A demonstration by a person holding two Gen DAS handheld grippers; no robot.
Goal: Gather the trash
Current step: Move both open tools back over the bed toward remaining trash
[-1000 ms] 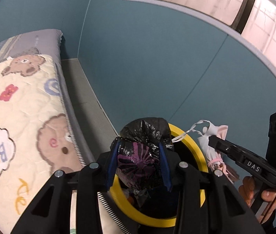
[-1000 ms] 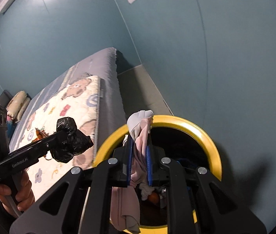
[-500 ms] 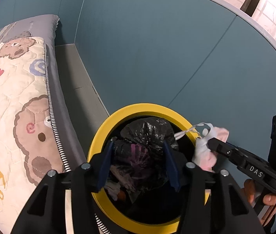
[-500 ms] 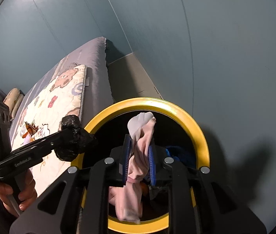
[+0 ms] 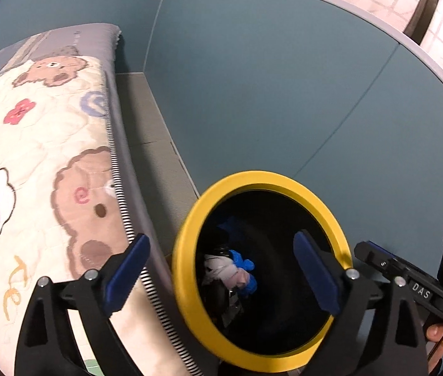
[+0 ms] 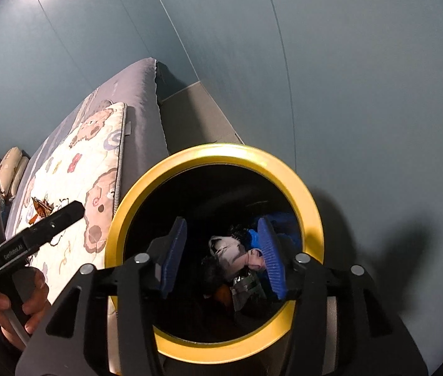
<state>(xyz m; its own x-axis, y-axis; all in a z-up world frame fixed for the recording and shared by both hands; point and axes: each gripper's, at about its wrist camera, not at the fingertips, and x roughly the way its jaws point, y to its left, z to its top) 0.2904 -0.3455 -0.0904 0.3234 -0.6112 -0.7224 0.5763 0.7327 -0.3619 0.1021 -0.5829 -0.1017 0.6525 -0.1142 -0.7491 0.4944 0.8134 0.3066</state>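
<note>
Both grippers are hovering over the bin point(image 5: 187, 232), whose yellow rim is sitting just beside the mattress point(image 5: 43, 156) and near the blue wall point(image 5: 284, 94). The left gripper point(image 5: 221, 274) is gaping wide, holding nothing. The right gripper point(image 6: 221, 257) is also standing apart and empty. The pink cloth point(image 6: 237, 253) is lying inside the bin among dark bags point(image 6: 249, 288) and blue scraps point(image 5: 243, 269).

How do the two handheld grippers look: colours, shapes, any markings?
Both are black plastic frames with silver screws and two ribbed blue finger pads. The left gripper reads "GenRobot.AI" on its body, seen from the right wrist. The right gripper carries a white "DAS" label. Bare fingers hold each handle; no sleeves show.
</note>
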